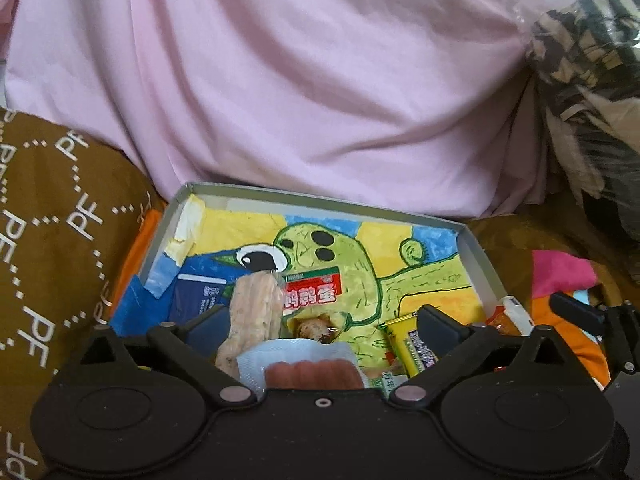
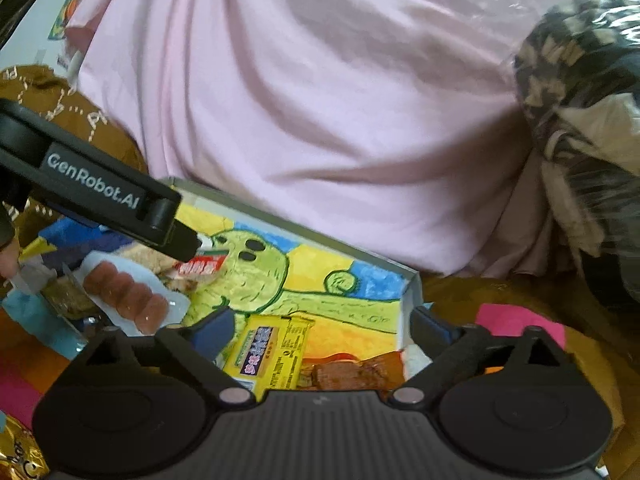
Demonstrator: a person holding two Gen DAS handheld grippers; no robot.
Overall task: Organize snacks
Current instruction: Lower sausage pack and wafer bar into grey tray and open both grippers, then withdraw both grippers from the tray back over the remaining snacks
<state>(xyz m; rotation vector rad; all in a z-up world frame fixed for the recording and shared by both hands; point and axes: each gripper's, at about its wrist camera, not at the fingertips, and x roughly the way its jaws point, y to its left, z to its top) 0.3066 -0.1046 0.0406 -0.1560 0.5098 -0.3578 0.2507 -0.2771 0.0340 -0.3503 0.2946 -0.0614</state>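
Observation:
A shallow grey box [image 1: 478, 248] [image 2: 412, 280] lined with a green cartoon drawing holds several snacks. My left gripper [image 1: 320, 326] is open over its near end, above a clear pack of brown sausage balls [image 1: 316, 372] [image 2: 128, 300], a pale meat stick [image 1: 256, 308], a red-and-green egg packet [image 1: 316, 292] and a blue packet [image 1: 196, 296]. My right gripper [image 2: 322, 330] is open over a yellow wrapped bar [image 2: 272, 352] [image 1: 412, 346] and a brown dried-meat pack [image 2: 352, 370]. The left gripper's arm [image 2: 92, 188] crosses the right wrist view.
A big pink cloth bundle [image 1: 280, 80] rises behind the box. A patterned bundle in clear plastic [image 1: 592, 60] sits at the right. Brown lettered fabric [image 1: 44, 220] lies left. Pink and orange cloth [image 1: 560, 272] lies right of the box. A gold wrapper [image 2: 16, 456] shows bottom left.

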